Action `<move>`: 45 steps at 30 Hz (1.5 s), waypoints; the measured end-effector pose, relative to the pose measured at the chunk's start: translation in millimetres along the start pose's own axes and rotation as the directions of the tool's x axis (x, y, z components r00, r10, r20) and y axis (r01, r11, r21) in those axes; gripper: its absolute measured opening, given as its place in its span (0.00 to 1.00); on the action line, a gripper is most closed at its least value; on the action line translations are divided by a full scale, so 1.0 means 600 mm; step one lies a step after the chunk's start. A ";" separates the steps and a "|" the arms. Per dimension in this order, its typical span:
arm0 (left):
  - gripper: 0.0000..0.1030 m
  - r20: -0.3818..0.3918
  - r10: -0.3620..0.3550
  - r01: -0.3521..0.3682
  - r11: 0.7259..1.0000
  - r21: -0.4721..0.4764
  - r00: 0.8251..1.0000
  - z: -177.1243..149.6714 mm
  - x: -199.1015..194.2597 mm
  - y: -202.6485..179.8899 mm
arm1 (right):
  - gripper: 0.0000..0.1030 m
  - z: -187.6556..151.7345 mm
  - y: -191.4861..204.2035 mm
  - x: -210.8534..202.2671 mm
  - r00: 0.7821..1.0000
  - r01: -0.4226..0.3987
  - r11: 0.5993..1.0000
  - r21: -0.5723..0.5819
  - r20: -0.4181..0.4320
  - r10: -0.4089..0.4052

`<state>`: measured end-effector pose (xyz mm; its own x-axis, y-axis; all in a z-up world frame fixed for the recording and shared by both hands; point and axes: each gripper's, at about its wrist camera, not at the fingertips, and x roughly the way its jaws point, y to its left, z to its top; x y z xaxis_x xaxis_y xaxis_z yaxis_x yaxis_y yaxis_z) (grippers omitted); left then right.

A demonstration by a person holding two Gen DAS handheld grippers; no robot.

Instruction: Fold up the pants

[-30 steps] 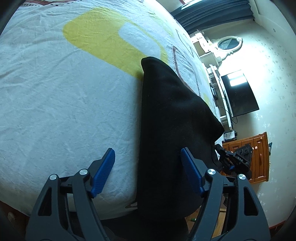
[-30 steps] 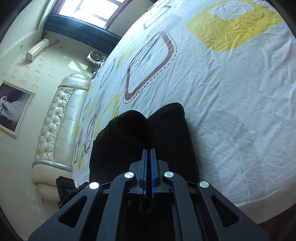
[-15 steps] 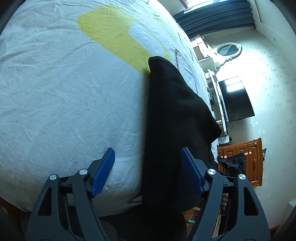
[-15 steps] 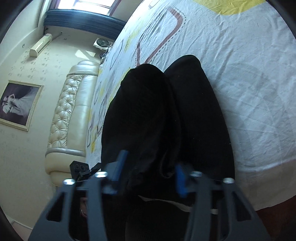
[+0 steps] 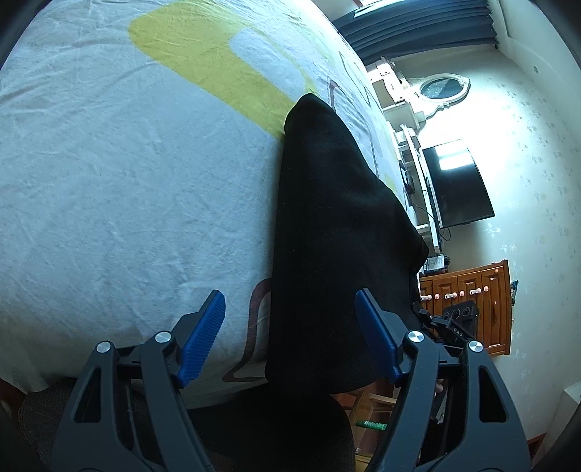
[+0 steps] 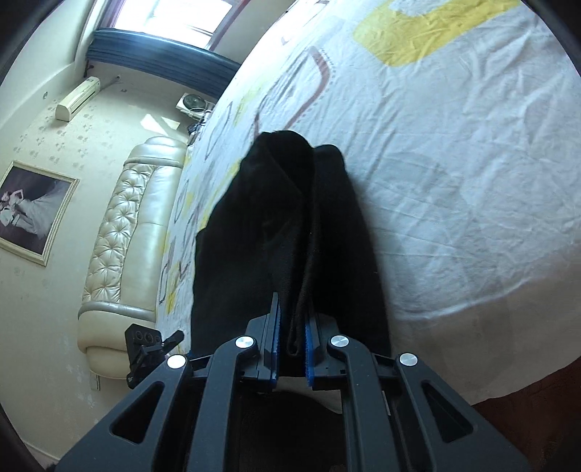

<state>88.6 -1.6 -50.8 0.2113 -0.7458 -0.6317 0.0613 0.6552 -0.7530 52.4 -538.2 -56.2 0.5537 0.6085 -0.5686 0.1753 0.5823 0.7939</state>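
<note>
The black pants (image 5: 334, 225) lie lengthwise on the bed, their near end at the bed's edge. My left gripper (image 5: 290, 334) is open, its blue pads wide apart, with the pants' near left edge between them. In the right wrist view the pants (image 6: 290, 218) show two legs side by side. My right gripper (image 6: 292, 345) is shut on a fold of the pants at their near end. The right gripper also shows in the left wrist view (image 5: 446, 326), beyond the pants' right edge.
The bed sheet (image 5: 109, 163) is white with yellow and brown shapes. A TV (image 5: 457, 185) and wooden dresser (image 5: 472, 290) stand to the right. A cream padded headboard (image 6: 123, 232) and a window (image 6: 170, 21) are left in the right wrist view.
My right gripper opened half a second ago and has now closed on a fold of the pants. The left gripper stayed open and shifted slightly along the pants' edge.
</note>
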 end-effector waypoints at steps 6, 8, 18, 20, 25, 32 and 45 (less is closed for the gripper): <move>0.71 -0.008 -0.015 0.015 1.000 -0.007 1.000 -0.005 0.007 0.003 | 0.12 0.001 -0.034 0.011 0.998 -0.056 0.997 0.061 0.005 0.056; 0.71 -0.012 -0.046 0.046 0.999 -0.007 0.999 -0.008 0.002 0.004 | 0.21 0.000 -0.029 -0.004 0.998 -0.057 0.997 0.047 0.020 0.056; 0.71 -0.062 -0.174 0.170 0.983 -0.066 0.983 -0.023 0.029 0.017 | 0.62 -0.010 -0.065 -0.030 0.994 -0.104 0.991 0.082 0.051 0.100; 0.71 -0.068 -0.188 0.183 0.980 -0.072 0.980 -0.024 0.034 0.016 | 0.62 -0.012 -0.068 -0.016 0.993 -0.117 0.989 0.086 0.031 0.114; 0.73 -0.077 -0.214 0.207 0.974 -0.094 0.974 -0.024 0.049 0.013 | 0.70 -0.016 -0.070 0.012 0.984 -0.177 0.977 0.118 0.010 0.177; 0.82 -0.075 -0.254 0.244 0.962 -0.118 0.964 -0.021 0.057 0.010 | 0.78 -0.015 -0.079 0.015 0.965 -0.262 0.951 0.164 0.016 0.263; 0.98 -0.020 -0.270 0.269 0.961 -0.061 0.963 -0.035 0.064 0.004 | 0.85 -0.022 -0.079 0.027 0.969 -0.248 0.959 0.135 0.034 0.246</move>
<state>76.7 -31.5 -80.8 0.1670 -0.8975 -0.4081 0.0566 0.4220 -0.9048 42.6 -548.6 -105.8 0.6070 0.7144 -0.3481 0.1409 0.3344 0.9318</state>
